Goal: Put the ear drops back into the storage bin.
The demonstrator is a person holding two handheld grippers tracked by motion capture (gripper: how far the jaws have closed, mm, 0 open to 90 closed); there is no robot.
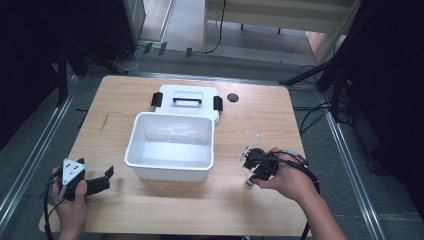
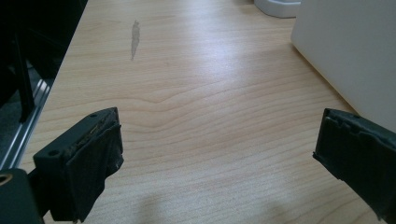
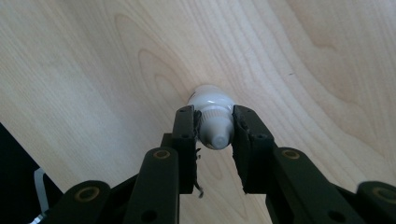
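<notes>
1. High view: wood table [image 1: 165,210] carries an open white box [image 1: 170,145] at its middle, with the box's white lid [image 1: 186,100] lying flat just behind it, black handle up. A small dark round disc [image 1: 232,97] sits right of the lid. The left gripper [image 1: 106,176] rests near the table's front left corner, held by the left hand [image 1: 70,202], jaws spread wide and pointing toward the box. The right gripper [image 1: 248,181] is right of the box, tipped down at the table in the right hand [image 1: 287,177].
2. Left gripper view: both black jaws stand far apart over bare wood with nothing between them. The box's white wall [image 2: 350,51] rises close beside the right-hand jaw.
3. Right gripper view: the jaws are closed narrowly on the neck of a small white bottle [image 3: 211,105], which stands on the table with its capped tip toward the camera.
</notes>
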